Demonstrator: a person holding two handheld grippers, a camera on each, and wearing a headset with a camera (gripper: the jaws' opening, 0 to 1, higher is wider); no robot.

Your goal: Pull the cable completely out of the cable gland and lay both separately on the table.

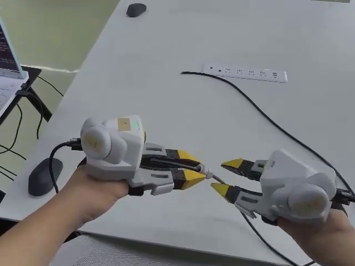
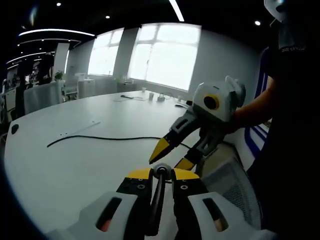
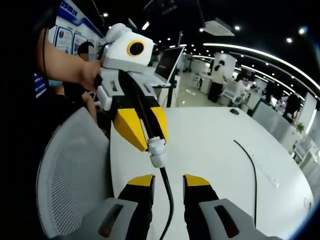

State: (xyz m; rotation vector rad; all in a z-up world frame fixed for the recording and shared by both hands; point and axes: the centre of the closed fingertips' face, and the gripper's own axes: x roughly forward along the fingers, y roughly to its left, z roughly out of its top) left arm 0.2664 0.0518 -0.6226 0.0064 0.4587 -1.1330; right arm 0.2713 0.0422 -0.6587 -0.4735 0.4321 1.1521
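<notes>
Left gripper (image 2: 161, 173): my jaws are closed on the gland (image 3: 156, 152). It's white, pinched right at the yellow tips, nose sticking out past them. Cable (image 3: 169, 205), black, is not out yet. It leaves the gland's nose and, in the left gripper view, also runs back along the slot between my left jaws. Both are up in the air over the near part of the bench (image 1: 166, 83), not lying on it.

Right gripper (image 1: 219, 175): jaws open, tips facing the left tips, just beside the gland, not touching it. In the right gripper view the cable drops from the gland through the gap between my right jaws. The gap is wider than the cable, so no grip. In the head view the cable carries on under the right gripper toward the near bench edge.

Further out, a black lead (image 1: 266, 119) lies across the bench, one end near a white power strip (image 1: 247, 73), running toward the right gripper. Can't tell if it's the same cable. Dark mouse (image 1: 136, 9) at the far end, second mouse (image 1: 44, 176) near the left edge. Laptop (image 1: 6, 66) off to the left. Grey mesh chair (image 3: 70, 175) below the grippers in the right gripper view.
</notes>
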